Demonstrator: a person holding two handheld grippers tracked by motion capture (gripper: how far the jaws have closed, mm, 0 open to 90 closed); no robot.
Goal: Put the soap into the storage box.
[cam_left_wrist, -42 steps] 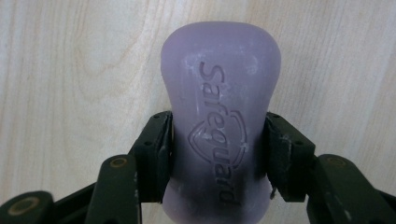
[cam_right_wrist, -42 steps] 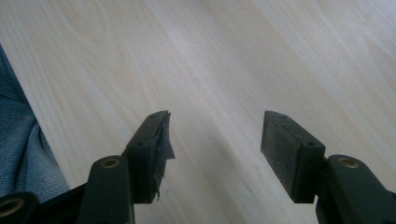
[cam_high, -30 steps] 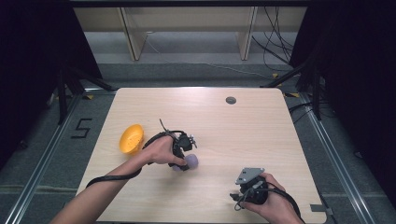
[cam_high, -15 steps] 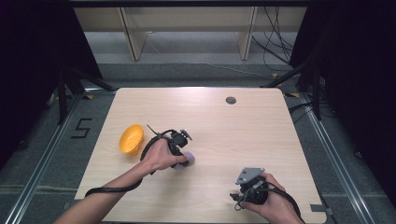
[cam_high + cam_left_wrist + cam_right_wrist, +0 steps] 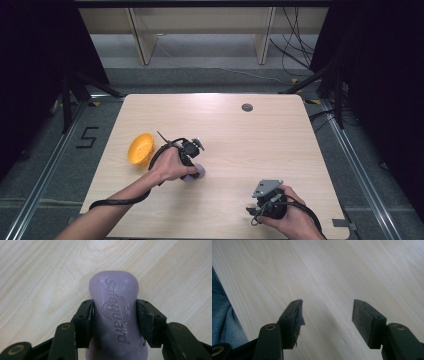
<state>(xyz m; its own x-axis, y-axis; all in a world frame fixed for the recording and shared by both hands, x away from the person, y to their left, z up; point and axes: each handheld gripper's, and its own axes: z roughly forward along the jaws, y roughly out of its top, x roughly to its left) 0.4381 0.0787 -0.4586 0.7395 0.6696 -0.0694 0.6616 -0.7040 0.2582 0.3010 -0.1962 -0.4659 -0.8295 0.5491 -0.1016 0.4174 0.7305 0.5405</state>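
Since the earlier frame, we note the left tool [image 5: 113,322] has closed onto the purple soap bar [image 5: 114,315] resting mid-surface beside the orange bowl [image 5: 140,149]; next comes lifting it, right tool [image 5: 327,317] idle and open.

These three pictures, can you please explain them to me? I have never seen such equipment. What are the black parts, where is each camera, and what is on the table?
A person sits at a wooden table and holds a hand-operated gripper in each hand; the black parts are the jaws. The high view looks down from above the person. The other two cameras ride on the grippers and look along their jaws.

The left gripper is closed on a purple soap bar stamped "Safeguard", which lies on the wood; both pads press its sides. The right gripper is open, with bare wood between its jaws. In the high view it rests near the table's front edge.

An orange bowl lies beside the left hand.
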